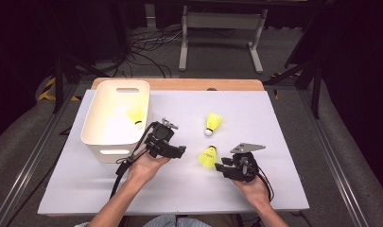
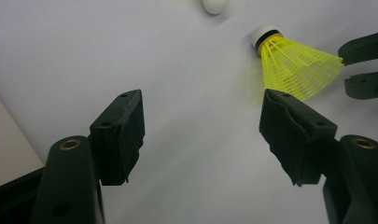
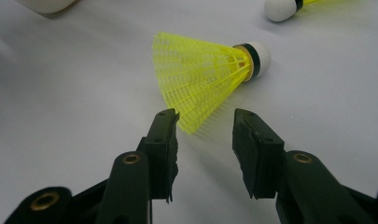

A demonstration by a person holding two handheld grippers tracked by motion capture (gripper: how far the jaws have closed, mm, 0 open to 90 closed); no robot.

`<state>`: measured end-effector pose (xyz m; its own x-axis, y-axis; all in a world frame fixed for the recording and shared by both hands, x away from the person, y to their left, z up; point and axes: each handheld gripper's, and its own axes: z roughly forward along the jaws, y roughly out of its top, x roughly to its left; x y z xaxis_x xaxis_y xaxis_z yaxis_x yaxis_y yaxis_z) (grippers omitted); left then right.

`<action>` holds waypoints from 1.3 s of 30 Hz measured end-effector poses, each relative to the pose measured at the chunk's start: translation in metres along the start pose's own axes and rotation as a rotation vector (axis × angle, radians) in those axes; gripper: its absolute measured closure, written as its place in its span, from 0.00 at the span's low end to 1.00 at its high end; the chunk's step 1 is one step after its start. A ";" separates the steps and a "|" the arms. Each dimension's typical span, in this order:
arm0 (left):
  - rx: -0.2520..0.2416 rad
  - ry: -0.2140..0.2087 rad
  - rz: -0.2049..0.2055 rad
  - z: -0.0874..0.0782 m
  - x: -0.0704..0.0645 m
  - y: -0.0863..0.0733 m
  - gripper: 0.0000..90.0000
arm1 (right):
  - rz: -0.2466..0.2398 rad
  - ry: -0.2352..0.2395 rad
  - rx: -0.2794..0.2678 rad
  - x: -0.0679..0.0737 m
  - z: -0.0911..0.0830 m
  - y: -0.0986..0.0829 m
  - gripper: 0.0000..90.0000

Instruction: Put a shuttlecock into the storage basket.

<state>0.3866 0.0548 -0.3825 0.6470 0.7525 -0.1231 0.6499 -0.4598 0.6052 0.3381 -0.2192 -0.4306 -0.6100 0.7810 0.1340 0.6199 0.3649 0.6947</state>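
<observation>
Three yellow shuttlecocks with white corks are in the high view. One (image 1: 136,115) lies inside the white bin (image 1: 97,125), one (image 1: 213,123) rests mid-table, one (image 1: 208,157) lies nearer the front. My right gripper (image 1: 221,168) is open, its jaw tips at the rim of the near shuttlecock's (image 3: 203,74) skirt, not closed on it. My left gripper (image 1: 179,151) is open and empty just left of that shuttlecock (image 2: 294,65). The right gripper's fingers (image 2: 364,65) show at the far right of the left gripper view.
The white-covered table (image 1: 293,156) has a wooden strip along its far edge. The bin stands at the left, close behind my left hand. Cables and a desk frame (image 1: 222,28) lie on the floor beyond the table.
</observation>
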 end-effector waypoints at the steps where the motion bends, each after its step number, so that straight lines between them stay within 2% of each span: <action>1: 0.003 0.001 0.002 0.001 0.000 -0.001 0.35 | 0.001 0.000 0.005 0.000 0.001 0.001 0.68; 24: 0.061 0.013 0.008 0.024 -0.002 -0.015 0.35 | 0.037 -0.032 0.049 0.002 0.018 0.007 0.86; 31: 0.060 0.015 0.006 0.025 -0.002 -0.017 0.36 | 0.052 -0.051 0.045 -0.001 0.019 0.008 0.93; 39: 0.065 0.016 0.011 0.026 -0.001 -0.020 0.36 | 0.108 -0.055 0.050 -0.006 0.022 0.009 0.99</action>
<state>0.3834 0.0512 -0.4144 0.6484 0.7542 -0.1037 0.6675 -0.4977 0.5538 0.3580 -0.2096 -0.4410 -0.5116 0.8430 0.1663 0.7048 0.3010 0.6424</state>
